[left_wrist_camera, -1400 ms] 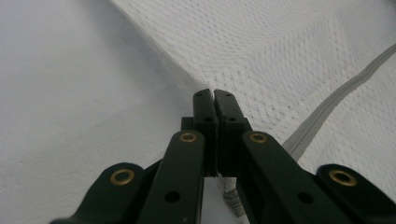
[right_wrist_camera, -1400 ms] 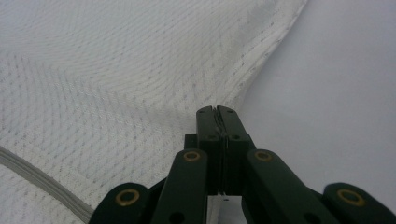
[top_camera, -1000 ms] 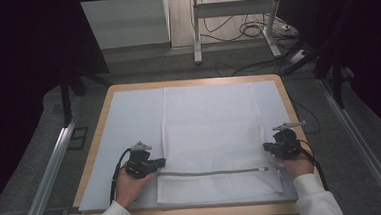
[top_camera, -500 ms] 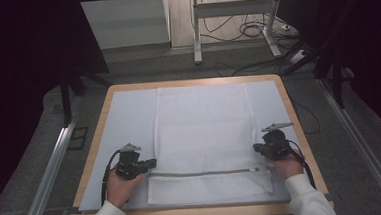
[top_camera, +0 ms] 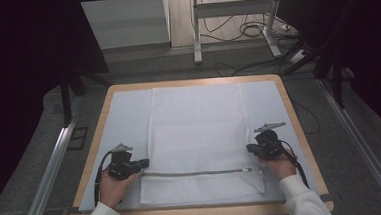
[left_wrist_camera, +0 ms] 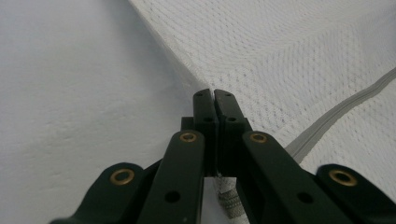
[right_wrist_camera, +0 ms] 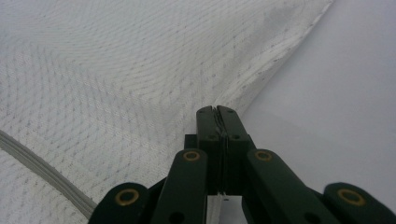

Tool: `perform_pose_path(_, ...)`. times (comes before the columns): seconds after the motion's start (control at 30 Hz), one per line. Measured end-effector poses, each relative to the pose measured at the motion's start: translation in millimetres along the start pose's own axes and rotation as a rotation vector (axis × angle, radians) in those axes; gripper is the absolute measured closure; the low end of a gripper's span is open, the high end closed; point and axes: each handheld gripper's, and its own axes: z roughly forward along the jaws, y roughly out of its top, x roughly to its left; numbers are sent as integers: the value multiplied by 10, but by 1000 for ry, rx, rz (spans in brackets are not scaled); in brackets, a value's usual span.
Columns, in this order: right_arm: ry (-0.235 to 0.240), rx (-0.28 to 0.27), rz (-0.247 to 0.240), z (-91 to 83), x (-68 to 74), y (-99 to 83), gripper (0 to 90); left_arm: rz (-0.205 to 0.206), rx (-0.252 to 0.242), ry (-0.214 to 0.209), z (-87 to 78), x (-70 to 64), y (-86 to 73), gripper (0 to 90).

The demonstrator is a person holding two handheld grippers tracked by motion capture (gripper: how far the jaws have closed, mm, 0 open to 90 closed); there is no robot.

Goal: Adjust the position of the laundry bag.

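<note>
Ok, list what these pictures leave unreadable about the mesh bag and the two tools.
- Left tool, left gripper view: the jaws hide how much of the mesh bag edge is pinched.
- Right tool, right gripper view: same.
- Zipper, high view: the pull is too small to make out.
- Bag contents: the mesh is too fine to see through.

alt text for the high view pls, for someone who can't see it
A person's two hands each hold a black gripper clamped on a side edge of a white mesh laundry bag lying flat on a table: left gripper at the bag's left edge, right gripper at its right. A grey zipper runs across the bag between them.
</note>
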Motion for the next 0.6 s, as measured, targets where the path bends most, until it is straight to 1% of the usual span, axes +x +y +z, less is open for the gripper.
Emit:
perform_pose_path(0.1,7,3,-3,21,32,9,875,-10,0,5,-27,50,-14,898)
perform_pose_path(0.5,28,8,-14,79,115,24,874,-23,5,18,-50,134,-20,897)
perform_pose_path(0.57,30,8,-20,91,128,32,873,-23,5,23,-61,154,-28,897)
perform_pose_path(0.6,34,10,-26,107,156,47,874,-30,4,30,-73,175,-39,897)
